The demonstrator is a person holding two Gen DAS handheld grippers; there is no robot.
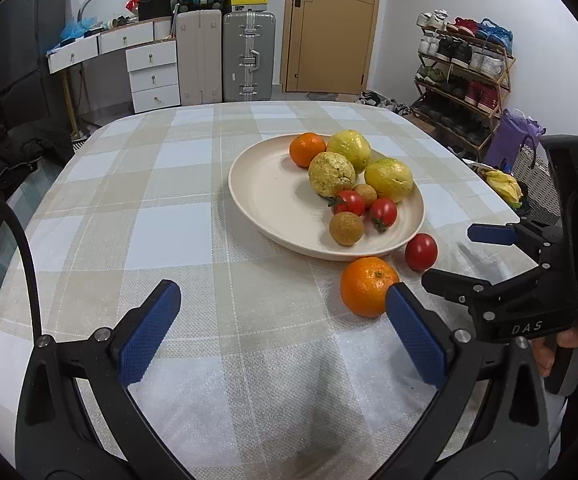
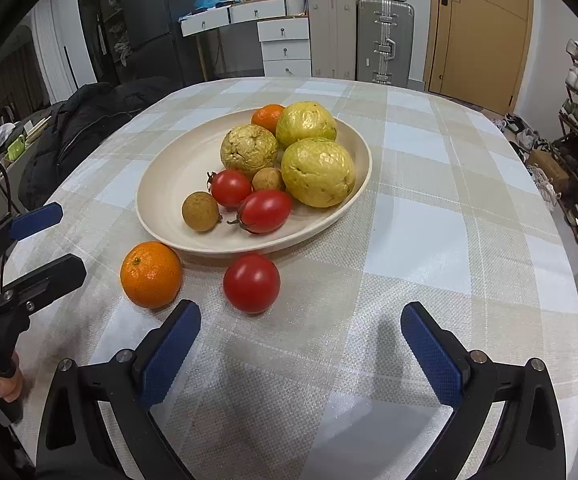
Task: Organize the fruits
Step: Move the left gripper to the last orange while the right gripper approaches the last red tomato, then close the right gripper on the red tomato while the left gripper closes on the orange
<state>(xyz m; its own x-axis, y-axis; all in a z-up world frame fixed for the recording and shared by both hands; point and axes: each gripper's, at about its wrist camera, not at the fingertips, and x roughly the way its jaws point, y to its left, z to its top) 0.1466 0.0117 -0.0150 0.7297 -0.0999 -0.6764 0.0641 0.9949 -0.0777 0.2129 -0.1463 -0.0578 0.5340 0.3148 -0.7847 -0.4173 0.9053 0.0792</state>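
A cream plate (image 1: 273,196) (image 2: 169,184) on the checked tablecloth holds an orange, three yellow-green guavas (image 2: 317,172), two small tomatoes and two brown longans. A loose orange (image 1: 369,286) (image 2: 151,274) and a loose red tomato (image 1: 421,251) (image 2: 251,283) lie on the cloth just in front of the plate. My left gripper (image 1: 283,300) is open and empty, its right finger beside the loose orange. My right gripper (image 2: 301,322) is open and empty, just short of the loose tomato; it also shows in the left wrist view (image 1: 449,254).
The round table (image 1: 149,200) drops off on all sides. A dark jacket (image 2: 89,128) lies on a chair at the left. Suitcases (image 1: 225,56), drawers and a shoe rack (image 1: 465,76) stand behind. A bag with bananas (image 1: 503,186) sits by the right edge.
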